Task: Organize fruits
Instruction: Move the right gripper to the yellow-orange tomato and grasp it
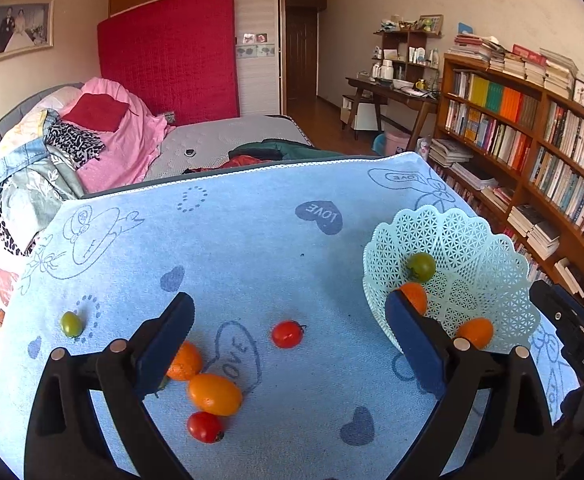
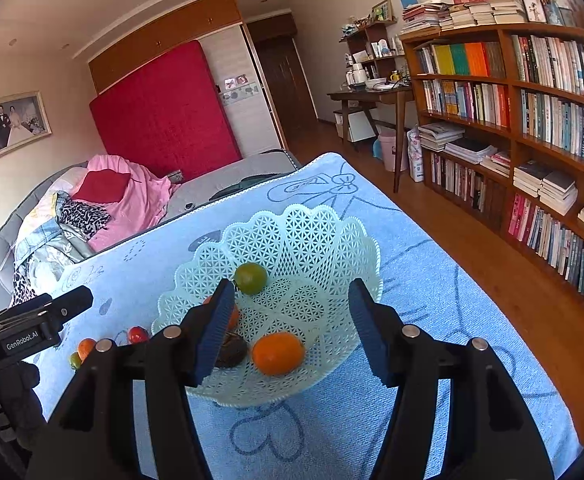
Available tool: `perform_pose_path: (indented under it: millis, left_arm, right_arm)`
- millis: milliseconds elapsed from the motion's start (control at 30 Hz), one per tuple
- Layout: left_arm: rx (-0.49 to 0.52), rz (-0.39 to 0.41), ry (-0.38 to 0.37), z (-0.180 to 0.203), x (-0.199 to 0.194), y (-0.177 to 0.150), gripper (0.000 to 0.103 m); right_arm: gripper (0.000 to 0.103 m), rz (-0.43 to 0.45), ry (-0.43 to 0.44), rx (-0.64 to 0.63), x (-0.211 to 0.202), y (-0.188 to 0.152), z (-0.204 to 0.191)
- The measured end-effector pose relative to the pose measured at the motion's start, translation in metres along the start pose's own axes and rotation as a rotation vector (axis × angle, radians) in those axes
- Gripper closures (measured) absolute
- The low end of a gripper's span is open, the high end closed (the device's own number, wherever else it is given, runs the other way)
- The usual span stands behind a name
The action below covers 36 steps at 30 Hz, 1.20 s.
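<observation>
Left wrist view. The jaws of the left gripper (image 1: 290, 344) stand wide apart and hold nothing; its blue pads (image 1: 163, 346) frame the lower centre of the frame. Between them lies bare blue towel (image 1: 252, 240) with one red cherry tomato (image 1: 287, 334) in the gap, touching neither pad. At lower left, an orange fruit (image 1: 185, 361) is partly hidden behind the left pad, a larger orange oval fruit (image 1: 215, 394) lies just beside it, and a second red tomato (image 1: 205, 427) sits just below. A green tomato (image 1: 71, 324) lies well apart at far left, near the towel's left edge. The pale green lattice basket (image 1: 472, 240) occupies the right of the frame; its near rim is behind the right pad. Inside are a green tomato (image 1: 421, 267) and two orange fruits (image 1: 415, 295) (image 1: 475, 332). The towel's far edge runs across mid-frame, with a bed (image 1: 228, 136) beyond. The centre of the towel is free of fruit.

Right wrist view. The jaws of the right gripper (image 2: 292, 328) are likewise spread and empty, poised over the basket (image 2: 312, 232) at frame centre. Within the basket, a green tomato (image 2: 251, 278) lies toward the far side, an orange fruit (image 2: 278, 353) lies between the pads near the front rim, and a dark fruit (image 2: 232, 350) and another orange one (image 2: 233, 317) are partly hidden behind the left pad. The towel's right edge drops to wooden floor (image 2: 472, 248), with a bookshelf (image 2: 532, 128) at right. At lower left the other gripper's body (image 2: 32, 328) intrudes, with loose fruits (image 2: 86, 348) just beyond it.
</observation>
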<state>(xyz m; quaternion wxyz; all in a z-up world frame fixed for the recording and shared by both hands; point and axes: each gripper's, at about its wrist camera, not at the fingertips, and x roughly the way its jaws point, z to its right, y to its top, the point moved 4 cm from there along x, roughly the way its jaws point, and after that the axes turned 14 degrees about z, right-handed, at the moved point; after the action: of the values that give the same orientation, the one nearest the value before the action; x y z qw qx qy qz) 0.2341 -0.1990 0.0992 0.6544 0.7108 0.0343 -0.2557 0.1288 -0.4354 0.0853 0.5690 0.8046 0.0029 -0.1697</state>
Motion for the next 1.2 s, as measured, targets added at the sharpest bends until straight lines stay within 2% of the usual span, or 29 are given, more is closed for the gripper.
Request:
perform_pose_path:
  millis: [200,333,700,867,1200]
  left_arm:
    - [-0.009,0.002,0.087,-0.032,-0.011,0.002,0.008]
    - [-0.035,0.009,0.117,-0.055,-0.020,0.004,0.008]
    - [-0.131,0.040,0.201,-0.120,-0.042,0.002,0.008]
    - [-0.163,0.030,0.219,-0.142,-0.046,-0.007,0.008]
    - [-0.151,0.030,0.247,-0.165,-0.049,-0.025,0.008]
  right_arm:
    - [0.037,-0.010,0.033,-0.005,-0.007,-0.002,-0.016]
    - [0.036,-0.022,0.062,-0.021,-0.012,-0.005,-0.033]
    - [0.036,-0.126,0.175,-0.061,-0.010,-0.038,-0.092]
    - [0.036,-0.182,0.225,-0.088,-0.005,-0.056,-0.122]
    - [0.036,-0.286,0.302,-0.135,0.009,-0.087,-0.171]
